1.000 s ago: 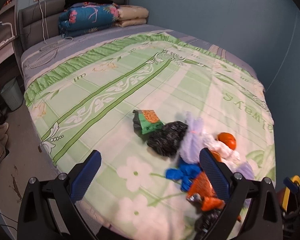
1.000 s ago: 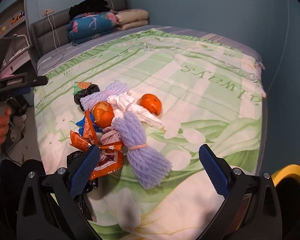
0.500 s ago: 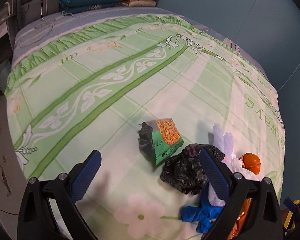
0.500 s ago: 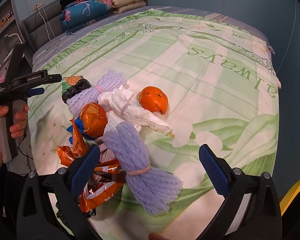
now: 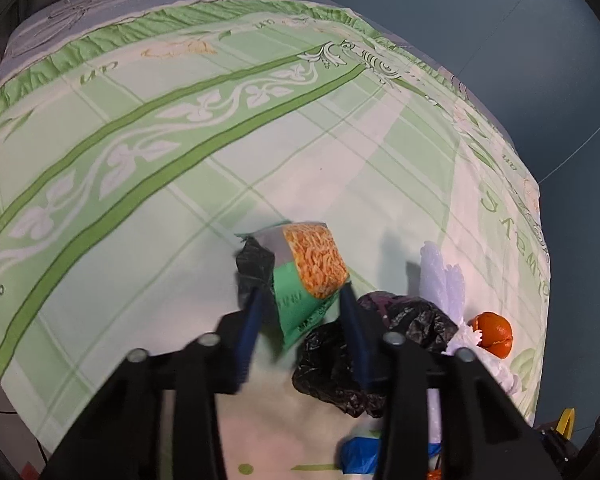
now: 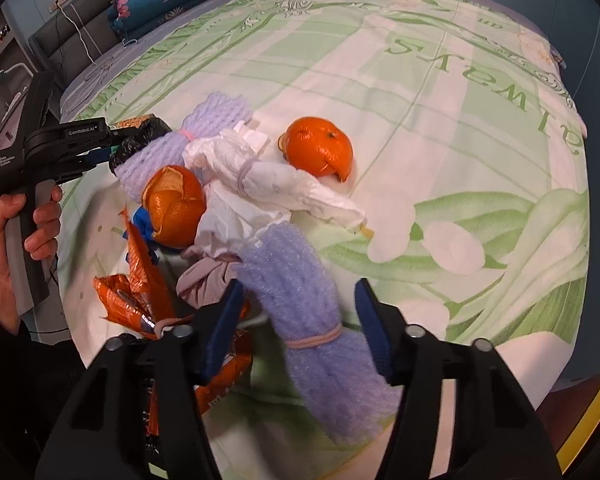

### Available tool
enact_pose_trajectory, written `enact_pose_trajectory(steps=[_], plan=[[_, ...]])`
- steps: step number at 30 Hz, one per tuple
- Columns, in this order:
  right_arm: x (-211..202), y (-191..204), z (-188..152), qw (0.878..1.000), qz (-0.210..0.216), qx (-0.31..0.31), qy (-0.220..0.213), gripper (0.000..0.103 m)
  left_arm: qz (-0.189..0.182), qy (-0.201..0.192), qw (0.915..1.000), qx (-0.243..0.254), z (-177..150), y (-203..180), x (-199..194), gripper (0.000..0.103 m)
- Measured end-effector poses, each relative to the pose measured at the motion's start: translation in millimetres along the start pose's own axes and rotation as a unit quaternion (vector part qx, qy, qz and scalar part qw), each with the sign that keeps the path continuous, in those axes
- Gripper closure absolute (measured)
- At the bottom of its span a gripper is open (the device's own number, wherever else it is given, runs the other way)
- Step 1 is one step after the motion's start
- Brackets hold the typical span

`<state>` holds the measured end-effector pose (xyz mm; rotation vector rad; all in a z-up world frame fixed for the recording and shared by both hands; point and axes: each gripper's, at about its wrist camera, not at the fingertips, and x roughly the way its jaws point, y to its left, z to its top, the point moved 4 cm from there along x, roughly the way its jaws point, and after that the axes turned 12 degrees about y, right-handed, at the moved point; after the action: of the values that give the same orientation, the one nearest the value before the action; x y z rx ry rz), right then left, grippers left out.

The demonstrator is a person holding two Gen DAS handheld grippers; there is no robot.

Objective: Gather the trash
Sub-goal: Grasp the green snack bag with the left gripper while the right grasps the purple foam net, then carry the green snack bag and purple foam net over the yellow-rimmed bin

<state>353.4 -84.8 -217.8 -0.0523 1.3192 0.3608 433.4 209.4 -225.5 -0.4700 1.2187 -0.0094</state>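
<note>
Left wrist: crinkly green snack bag [image 5: 312, 276] between hand-held gripper [image 5: 300, 300] fingers.
</note>
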Motion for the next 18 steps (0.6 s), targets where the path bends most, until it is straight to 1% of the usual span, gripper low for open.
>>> enact_pose_trajectory(steps=[1,2,3,4,5,7,9,18], plan=[[1.6,0.0,-1.0,1.000,0.005,0.001,0.005,0.061,0.001,0.003,1.0000,0.000,-1.5,0.1,3.4,0.079],[2.0,0.2,-1.8,1.000,0.008,0.003,0.006,0.063,-0.003,0.005,1.0000,-0.001,-2.5,1.1,4.4,0.079],[1.6,0.1,-2.4,1.000,0.013,0.005,0.005,0.066,-0.008,0.003,1.0000,-0.001,-3.9,0.9,4.7,0.082],[1.4,1.0,-3.2,1.000,0.016,0.005,0.007,0.071,-0.010,0.002,0.9999,-0.001,-5.0,1.7,3.8,0.087],[1.0,1.7,-4.2,1.000,0.019,0.002,0.008,0.073,-0.013,-0.001,0.9999,-0.001,-5.8,2.0,2.2,0.088],[-1.8,3.0,-6.5,1.000,0.027,0.001,0.007,0.076,-0.015,-0.007,0.9999,-0.001,-6.8,1.4,-2.4,0.094],[-5.1,4.4,-9.2,0.999,0.036,-0.002,0.005,0.078,-0.019,-0.011,0.9998,0.001,-8.4,1.1,-8.8,0.095],[-41.2,7.3,-24.9,0.998,0.060,-0.005,-0.034,0.079,-0.030,-0.044,0.9983,0.022,-24.1,-5.4,-53.3,0.095]])
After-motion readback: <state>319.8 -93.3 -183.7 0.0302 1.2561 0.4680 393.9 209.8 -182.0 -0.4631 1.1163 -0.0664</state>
